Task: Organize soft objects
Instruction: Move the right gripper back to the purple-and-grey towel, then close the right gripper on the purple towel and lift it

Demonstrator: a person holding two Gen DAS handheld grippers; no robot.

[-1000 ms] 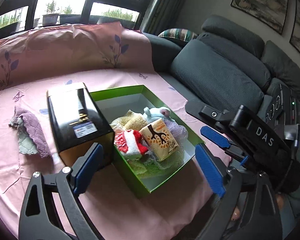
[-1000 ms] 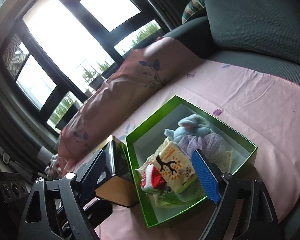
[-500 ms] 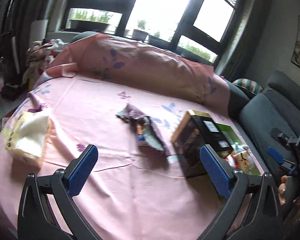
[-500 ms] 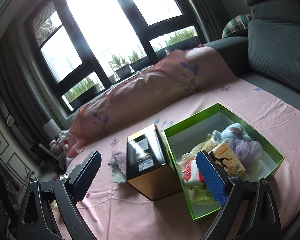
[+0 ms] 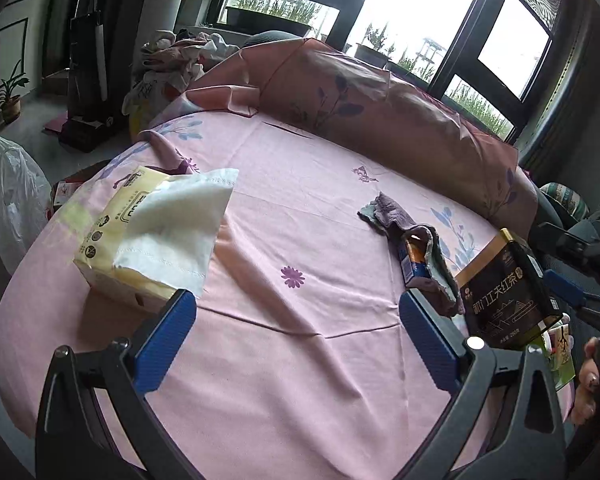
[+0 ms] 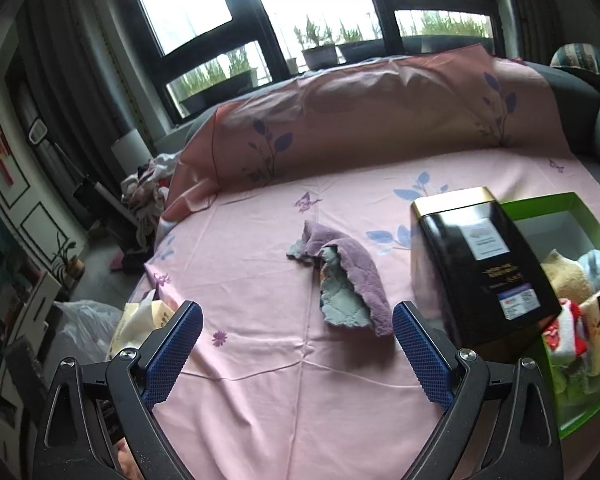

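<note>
Pink sheet (image 5: 300,360) with purple flower print covers the work surface; dark-framed windows behind.

Left gripper (image 5: 298,344): blue pads (image 5: 164,344) spread wide, nothing between them, touching nothing, above bare sheet at lower centre of the left view. Tissue pack (image 5: 140,236) lies at left of that frame, just beyond the left pad.

Right gripper (image 6: 294,354): blue fingers (image 6: 420,354) also wide apart, empty, no contact. Purple-grey cloth (image 6: 344,280) lies crumpled on the sheet at centre of the right view, just above the right finger, not touched.

Black tin (image 6: 480,272) sits right of the cloth. Green box (image 6: 580,416) at the right edge adjoins the tin and holds soft toys (image 6: 572,308).
</note>
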